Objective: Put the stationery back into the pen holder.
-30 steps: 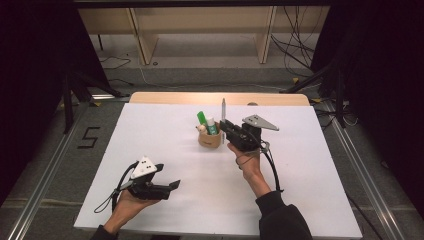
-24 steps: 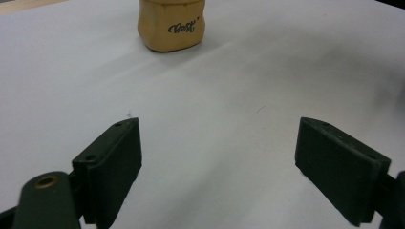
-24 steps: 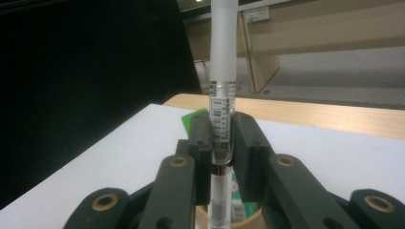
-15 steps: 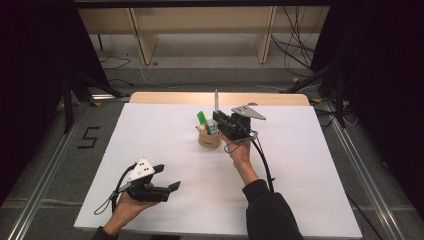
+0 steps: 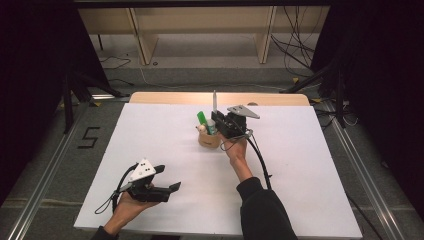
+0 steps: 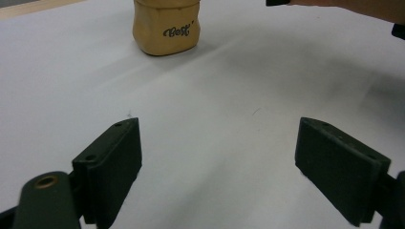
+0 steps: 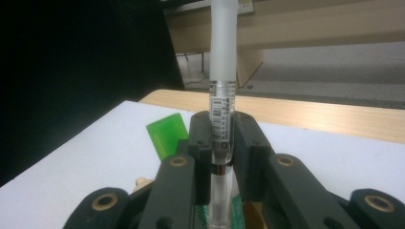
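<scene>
The white table point(image 5: 165, 145) spans the middle of the frame. At lower left the left tool point(image 5: 162, 189) rests on it, jaws spread wide and empty. Just above centre the right tool point(image 5: 216, 120) grips a white pen point(image 5: 214, 101) upright over the tan cup point(image 5: 208, 139), beside a green marker point(image 5: 202, 119).

Pen point(image 7: 223, 71): frosted matt plastic w/ clear glossy barrel; pouch point(image 6: 165, 26): tan matt leather-like; tabletop point(image 5: 150, 135): smooth white.
</scene>
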`<state>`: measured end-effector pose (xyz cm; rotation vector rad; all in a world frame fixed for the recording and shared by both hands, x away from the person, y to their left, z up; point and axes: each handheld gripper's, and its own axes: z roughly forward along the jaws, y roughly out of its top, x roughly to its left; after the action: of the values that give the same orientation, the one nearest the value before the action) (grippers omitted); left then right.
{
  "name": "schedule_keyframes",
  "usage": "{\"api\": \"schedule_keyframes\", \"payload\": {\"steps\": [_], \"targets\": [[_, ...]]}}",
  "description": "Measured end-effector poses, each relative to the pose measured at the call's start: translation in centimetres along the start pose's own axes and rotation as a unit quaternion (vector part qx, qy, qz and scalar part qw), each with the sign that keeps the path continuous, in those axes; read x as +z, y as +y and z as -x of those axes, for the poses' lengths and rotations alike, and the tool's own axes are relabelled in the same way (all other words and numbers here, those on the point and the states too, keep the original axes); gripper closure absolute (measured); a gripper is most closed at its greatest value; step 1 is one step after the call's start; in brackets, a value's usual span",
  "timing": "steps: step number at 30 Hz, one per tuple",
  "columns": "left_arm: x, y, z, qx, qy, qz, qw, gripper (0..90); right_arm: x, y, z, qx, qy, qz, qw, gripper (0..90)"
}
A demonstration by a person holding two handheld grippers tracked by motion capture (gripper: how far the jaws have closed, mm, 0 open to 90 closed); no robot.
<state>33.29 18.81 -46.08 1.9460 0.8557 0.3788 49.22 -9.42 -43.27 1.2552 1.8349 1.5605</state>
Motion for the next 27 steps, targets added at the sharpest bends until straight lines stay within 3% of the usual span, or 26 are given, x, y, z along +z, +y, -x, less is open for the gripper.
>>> {"api": "schedule_keyframes", "payload": {"steps": [11, 15, 19, 27], "targets": [[0.0, 0.0, 0.0, -0.002, -0.002, 0.001, 1.0000, 15.9, 0.3, -0.8, -0.2, -0.005, -0.011, -0.006, 0.9999, 79.5], [0.1, 0.0, 0.1, -0.002, -0.004, 0.000, 1.0000, 15.8, 0.4, -1.3, -0.5, -0.017, -0.015, -0.012, 0.9997, 79.4], [0.1, 0.0, 0.2, 0.006, -0.004, -0.004, 1.0000, 15.9, 0.5, -1.6, -0.5, -0.014, -0.016, -0.013, 0.9997, 79.2], [0.2, -0.1, 0.2, 0.006, -0.007, -0.004, 1.0000, 15.8, 0.1, -2.4, 0.1, -0.012, -0.020, -0.019, 0.9995, 78.2]]}}
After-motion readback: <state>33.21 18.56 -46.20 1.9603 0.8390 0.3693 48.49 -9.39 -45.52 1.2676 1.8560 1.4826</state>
